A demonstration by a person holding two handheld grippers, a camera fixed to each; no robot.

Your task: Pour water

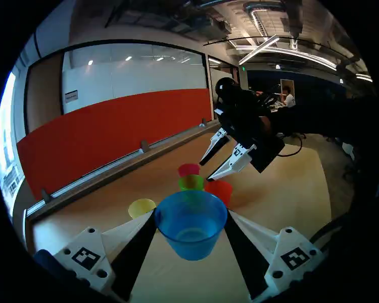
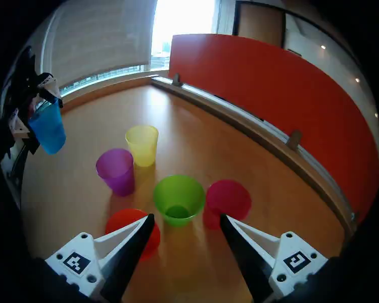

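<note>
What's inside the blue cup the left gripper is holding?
The blue cup holds what looks like a shallow layer of clear water, nothing else. The cup's floor beneath it is hard to make out.

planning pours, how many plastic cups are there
6: blue cup gripped by the left gripper; yellow cup, purple cup, green cup, pink cup and red cup clustered on the table. None seems hidden.

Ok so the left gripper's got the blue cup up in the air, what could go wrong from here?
The blue cup, pinched by its sides in the left gripper, could slip when tilted.
The green cup, pink cup and red cup stand crowded, so water may miss and hit the table.
The open right gripper hovers close to them and could knock one over.
</note>
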